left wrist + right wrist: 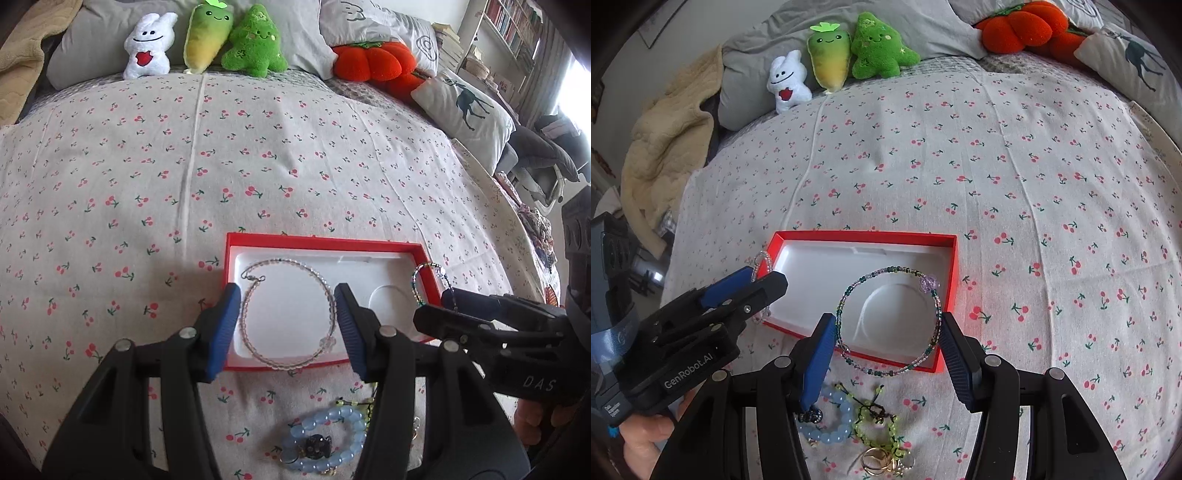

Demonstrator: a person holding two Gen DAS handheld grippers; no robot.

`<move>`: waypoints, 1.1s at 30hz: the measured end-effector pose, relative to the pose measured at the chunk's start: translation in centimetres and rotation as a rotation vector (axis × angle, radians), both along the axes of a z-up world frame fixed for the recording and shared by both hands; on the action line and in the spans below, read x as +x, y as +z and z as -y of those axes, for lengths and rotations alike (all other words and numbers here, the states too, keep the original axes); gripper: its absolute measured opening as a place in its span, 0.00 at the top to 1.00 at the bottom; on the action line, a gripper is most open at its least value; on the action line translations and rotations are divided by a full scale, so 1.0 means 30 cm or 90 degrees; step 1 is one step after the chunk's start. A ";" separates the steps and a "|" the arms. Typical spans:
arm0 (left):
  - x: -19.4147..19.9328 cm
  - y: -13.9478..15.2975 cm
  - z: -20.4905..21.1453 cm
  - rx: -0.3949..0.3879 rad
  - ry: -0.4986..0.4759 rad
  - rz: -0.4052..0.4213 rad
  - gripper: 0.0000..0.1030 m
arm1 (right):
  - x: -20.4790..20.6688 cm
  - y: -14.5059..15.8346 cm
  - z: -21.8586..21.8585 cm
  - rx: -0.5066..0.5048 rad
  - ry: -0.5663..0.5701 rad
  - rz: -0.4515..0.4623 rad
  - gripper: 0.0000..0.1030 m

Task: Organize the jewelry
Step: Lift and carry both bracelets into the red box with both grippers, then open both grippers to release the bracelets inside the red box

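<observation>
A red box with a white insert (pixel 388 275) (pixel 820 266) lies on the cherry-print bed. My left gripper (pixel 288 325) holds a clear beaded bracelet (pixel 288 267) stretched between its blue pads, over the box's left half. My right gripper (pixel 888 347) holds a green and purple beaded bracelet (pixel 886 271) the same way, over the box's right end. That bracelet (pixel 419 284) and the right gripper (pixel 458 314) also show in the left wrist view. On the sheet nearer me lie a pale blue bead bracelet (pixel 325 417) (pixel 836 432), a yellow-green bead bracelet (pixel 875 417) and gold rings (pixel 875 459).
Plush toys (pixel 207 40) (pixel 846 51), grey pillows (pixel 295 22), a red pumpkin cushion (pixel 373 61) and a deer pillow (pixel 469 107) line the far side of the bed. A beige blanket (pixel 665 147) hangs at the left. The left gripper's body (pixel 701 332) is at my right gripper's left.
</observation>
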State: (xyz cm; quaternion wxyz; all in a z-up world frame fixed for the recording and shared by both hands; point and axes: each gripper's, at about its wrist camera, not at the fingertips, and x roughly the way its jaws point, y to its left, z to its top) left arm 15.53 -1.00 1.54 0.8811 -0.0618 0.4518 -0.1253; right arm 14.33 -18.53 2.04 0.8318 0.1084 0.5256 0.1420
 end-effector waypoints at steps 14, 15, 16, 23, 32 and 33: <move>0.032 -0.032 0.028 0.022 -0.012 -0.004 0.39 | 0.060 -0.014 -0.010 -0.001 0.000 0.017 0.44; 0.029 -0.030 0.031 0.028 -0.014 -0.004 0.39 | 0.060 -0.014 -0.011 -0.002 0.000 0.017 0.44; 0.026 -0.028 0.033 0.033 -0.016 -0.003 0.38 | 0.060 -0.014 -0.010 -0.002 0.001 0.017 0.44; 0.002 -0.005 0.030 0.042 -0.021 0.004 0.33 | 0.060 -0.013 -0.009 -0.002 -0.001 0.020 0.44; -0.024 0.018 0.002 0.071 -0.012 0.013 0.29 | 0.063 -0.002 0.003 0.011 -0.006 0.029 0.21; -0.026 0.017 -0.002 0.072 -0.011 0.011 0.28 | 0.063 0.002 0.007 0.013 -0.009 0.030 0.20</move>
